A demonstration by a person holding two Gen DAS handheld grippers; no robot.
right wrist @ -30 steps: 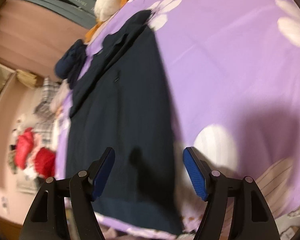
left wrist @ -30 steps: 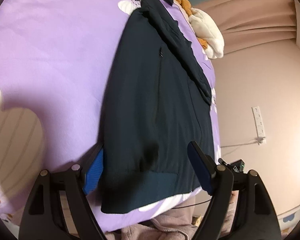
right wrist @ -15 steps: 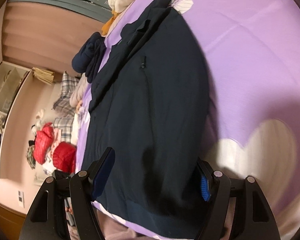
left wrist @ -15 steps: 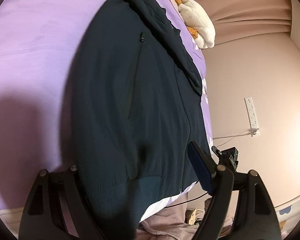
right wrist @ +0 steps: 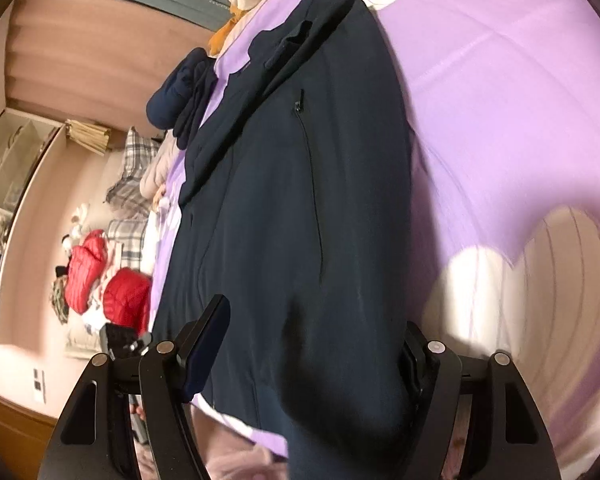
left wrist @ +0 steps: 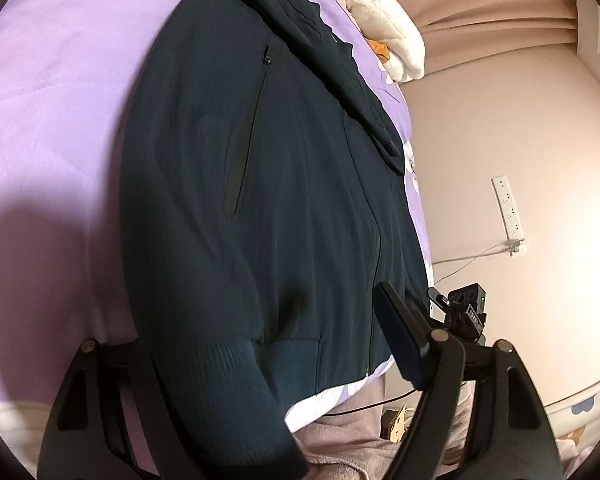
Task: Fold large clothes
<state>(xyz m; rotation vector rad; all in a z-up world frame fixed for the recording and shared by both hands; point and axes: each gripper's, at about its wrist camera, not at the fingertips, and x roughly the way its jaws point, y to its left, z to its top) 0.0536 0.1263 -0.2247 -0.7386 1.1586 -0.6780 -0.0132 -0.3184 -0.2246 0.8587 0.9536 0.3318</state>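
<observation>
A dark navy zip jacket [left wrist: 268,184] lies flat on the purple flowered bedspread [left wrist: 60,80], hem toward me, collar far. It also shows in the right wrist view [right wrist: 284,200]. My left gripper [left wrist: 268,356] is open, its jaws straddling the jacket's ribbed hem at one bottom corner; the left finger is hidden under the cloth. My right gripper [right wrist: 312,356] is open and straddles the other bottom corner of the hem, its right finger half hidden by the fabric.
A white and orange plush toy [left wrist: 392,52] lies by the collar at the bed's far end. Another dark garment [right wrist: 180,96] lies beyond the collar. Red puffy jackets [right wrist: 100,280] and plaid cloth sit on the floor. A pink wall with a power strip [left wrist: 508,208] borders the bed.
Both grippers have moved forward and down onto the jacket's hem, so the fabric now sits between each pair of open jaws. The jacket itself has not shifted.
</observation>
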